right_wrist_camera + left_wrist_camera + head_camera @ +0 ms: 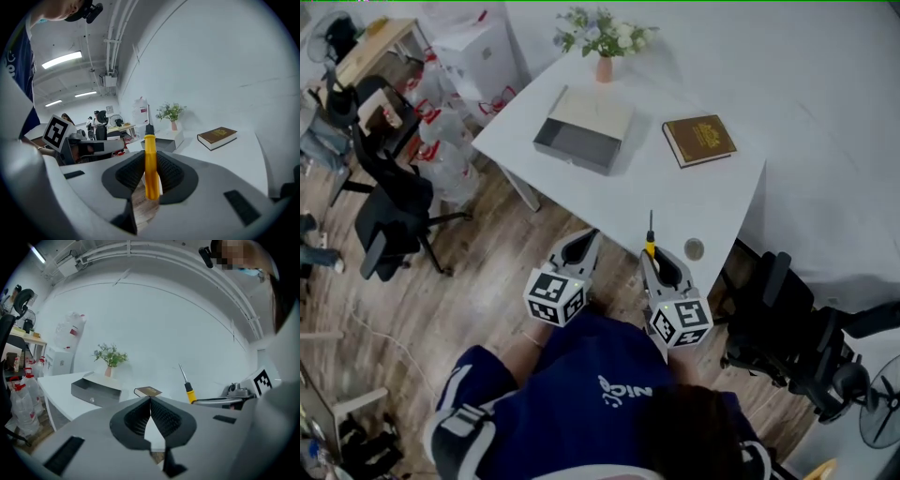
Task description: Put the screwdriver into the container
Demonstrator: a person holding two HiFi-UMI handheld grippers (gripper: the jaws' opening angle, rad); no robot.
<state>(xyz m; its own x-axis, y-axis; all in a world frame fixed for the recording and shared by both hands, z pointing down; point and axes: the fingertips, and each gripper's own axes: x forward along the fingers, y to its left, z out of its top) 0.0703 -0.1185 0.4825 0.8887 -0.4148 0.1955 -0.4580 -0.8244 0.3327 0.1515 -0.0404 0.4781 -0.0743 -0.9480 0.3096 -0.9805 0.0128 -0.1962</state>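
Evidently the left hand-held gripper [589, 236] is only riding along: in its own view its ribbed jaws are clenched tip to tip with nothing between them [150, 401], and it hangs off the near edge of the desk, apart from every object. Just beside it, the right hand-held gripper [652, 258] is grasping the yellow-handled screwdriver with a thin metal shaft [650, 234] by the handle, with the shaft pointing out past the jaw tips toward the desk; judging by the task, that grip leaves the free end ready to be lowered into the box. The right gripper view shows the handle [150, 168] pinched squarely between the pads. So the screwdriver is in the air at the near desk corner, well apart from its goal. On the white rectangular desk [675, 197], the shallow grey open-topped container [572, 150] sits toward the far left side, with nothing visible inside. Behind it stands a small pink vase of pale flowers [605, 56], a brown hardcover book [699, 140] lies to the right, and a small round grey disc [694, 248] rests near the front edge. Black office chairs [389, 211] and clear water bottles [441, 141] crowd the wooden floor [487, 272] at the left; another black chair [787, 323] stands at the right.
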